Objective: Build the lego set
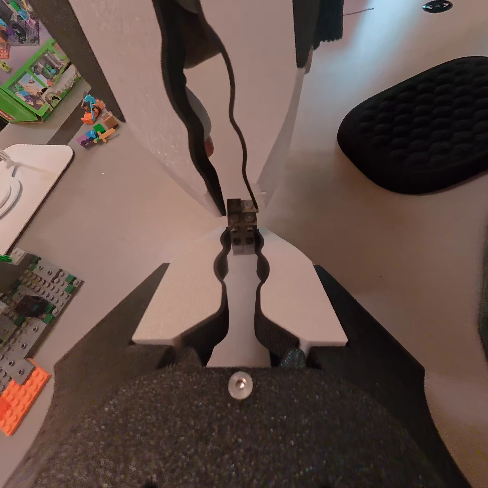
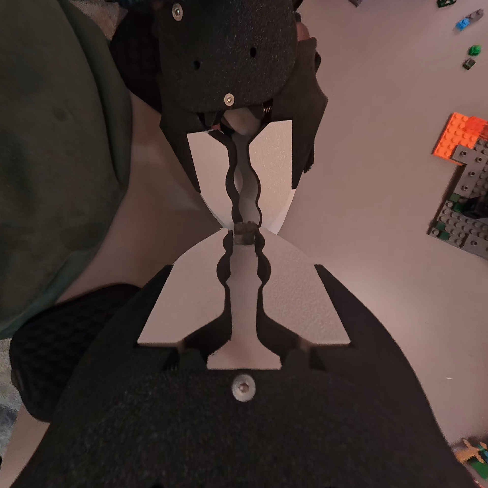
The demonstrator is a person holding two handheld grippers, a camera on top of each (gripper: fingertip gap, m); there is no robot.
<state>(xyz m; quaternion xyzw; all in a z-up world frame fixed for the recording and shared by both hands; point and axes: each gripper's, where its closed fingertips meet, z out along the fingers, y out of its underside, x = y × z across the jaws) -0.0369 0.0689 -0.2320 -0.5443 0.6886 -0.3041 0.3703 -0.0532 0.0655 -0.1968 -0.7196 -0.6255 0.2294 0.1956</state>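
Note:
A small stack of dark grey lego bricks (image 1: pixel 242 224) hangs above the table between both grippers, which meet tip to tip. My left gripper (image 1: pixel 242 239) is shut on the stack's lower bricks. The right gripper (image 1: pixel 241 208) comes in from the top of the left wrist view, shut on the upper bricks. In the right wrist view the same grey stack (image 2: pixel 244 233) sits in my right gripper (image 2: pixel 244 239), with the left gripper (image 2: pixel 246 221) opposite it.
The partly built grey baseplate model (image 1: pixel 39 303) with an orange plate (image 1: pixel 18 396) lies at left; it also shows in the right wrist view (image 2: pixel 464 211). A green set box (image 1: pixel 34 87), minifigures (image 1: pixel 95 132), a black cushion (image 1: pixel 422 126) and loose pieces (image 2: pixel 467 21) lie around. The grippers are tip to tip, or close to it. The partly built grey baseplate model (image 1: pixel 39 303) sits 20 cm or so from the ends of my left fingers. It turns up in the right wrist view (image 2: pixel 470 211) as well.

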